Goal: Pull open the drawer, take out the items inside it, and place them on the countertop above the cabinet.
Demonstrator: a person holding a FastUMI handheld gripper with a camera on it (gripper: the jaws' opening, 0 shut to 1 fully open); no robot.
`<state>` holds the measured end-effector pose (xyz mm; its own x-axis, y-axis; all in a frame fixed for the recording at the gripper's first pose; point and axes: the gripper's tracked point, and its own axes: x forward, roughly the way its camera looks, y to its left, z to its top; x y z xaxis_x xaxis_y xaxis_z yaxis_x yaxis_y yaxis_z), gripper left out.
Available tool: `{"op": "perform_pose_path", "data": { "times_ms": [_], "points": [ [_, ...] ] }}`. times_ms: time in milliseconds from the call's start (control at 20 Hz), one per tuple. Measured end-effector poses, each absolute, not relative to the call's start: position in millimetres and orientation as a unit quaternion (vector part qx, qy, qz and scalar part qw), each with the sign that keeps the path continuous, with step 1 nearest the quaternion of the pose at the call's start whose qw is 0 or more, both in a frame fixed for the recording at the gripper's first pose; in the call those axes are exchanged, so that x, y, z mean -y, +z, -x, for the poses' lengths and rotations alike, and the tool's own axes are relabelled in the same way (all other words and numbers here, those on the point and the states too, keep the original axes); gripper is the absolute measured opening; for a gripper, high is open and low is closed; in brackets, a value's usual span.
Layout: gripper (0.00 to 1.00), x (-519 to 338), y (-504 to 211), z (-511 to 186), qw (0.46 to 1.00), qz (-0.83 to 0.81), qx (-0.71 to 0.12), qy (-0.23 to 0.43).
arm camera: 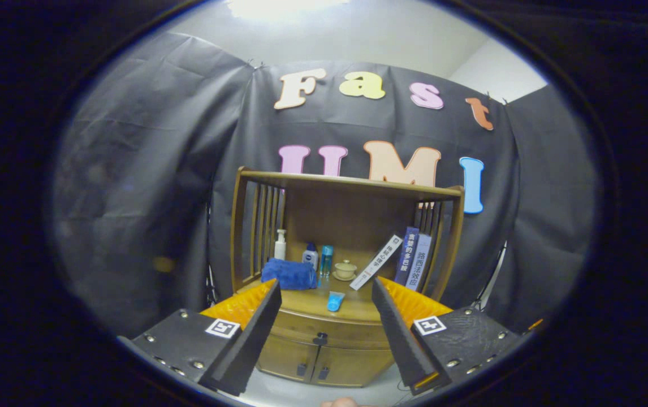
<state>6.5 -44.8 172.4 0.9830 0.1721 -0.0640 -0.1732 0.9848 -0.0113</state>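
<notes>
Your gripper (324, 308) hangs wide open, well short of the cabinet (324, 345), with open air between. The drawer (319, 334) front sits closed, its handle (320, 338) unobstructed. On the countertop (358, 308) you have bare room at the front right; a blue tube (335, 301) lies at front centre, a folded blue towel (289, 274) fills the left, and bottles (311, 255), a lidded cup (345, 269) and leaning books (409, 257) crowd the back under the upper shelf (352, 183).

Spread gripper (324, 316) fingers hide both front corners of the wooden cabinet's closed drawer (324, 333). Folded blue towel (289, 274) covers the white pump bottle's (280, 244) base. Cabinet bottom edge (315, 380) blurred; drawer contents hidden.
</notes>
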Motion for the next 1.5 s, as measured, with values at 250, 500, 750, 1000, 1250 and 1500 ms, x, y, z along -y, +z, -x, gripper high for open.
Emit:
{"op": "perform_pose_path", "data": {
  "times_ms": [250,500,750,1000,1250,1500],
  "points": [
    [0.96,81,190,6,0.994,-0.03,-0.009,0.101],
    [0.96,98,196,16,0.994,0.033,0.038,0.096],
    [0.96,98,180,22,0.994,0.04,0.032,0.095],
    [0.96,100,166,22,0.998,-0.017,0.02,0.061],
    [0.96,103,146,19,0.998,-0.01,0.0,0.055],
    [0.96,112,127,18,0.999,-0.006,-0.013,0.046]
  ]
}}
